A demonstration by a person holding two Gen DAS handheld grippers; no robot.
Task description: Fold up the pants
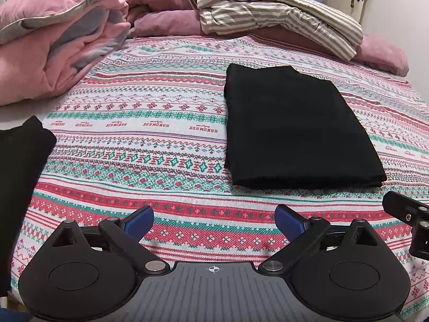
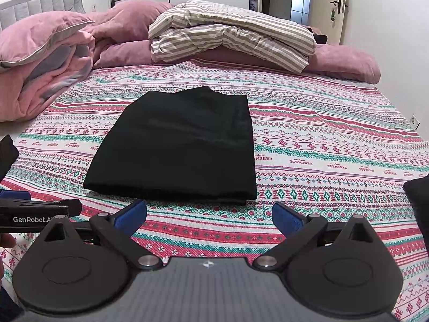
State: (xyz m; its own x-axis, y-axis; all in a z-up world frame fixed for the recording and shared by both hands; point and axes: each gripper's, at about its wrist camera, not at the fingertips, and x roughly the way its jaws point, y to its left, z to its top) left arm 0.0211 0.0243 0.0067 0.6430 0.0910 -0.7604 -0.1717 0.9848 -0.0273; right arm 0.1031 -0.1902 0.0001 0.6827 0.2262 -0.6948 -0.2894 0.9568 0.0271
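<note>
The black pants [image 1: 292, 128] lie folded into a flat rectangle on the patterned bedspread [image 1: 150, 134]. They also show in the right wrist view [image 2: 182, 147], in the middle of the bed. My left gripper [image 1: 214, 221] is open and empty, hovering above the spread, short of the pants' near edge and to their left. My right gripper [image 2: 209, 217] is open and empty, just in front of the pants' near edge. The right gripper's body shows at the right edge of the left wrist view [image 1: 410, 222].
A pink duvet [image 2: 45, 61] is heaped at the back left. A striped folded cover [image 2: 230, 32] lies on mauve pillows [image 2: 346, 59] at the back. A dark sleeve [image 1: 18, 177] fills the left edge. A door [image 2: 335, 5] stands at the back right.
</note>
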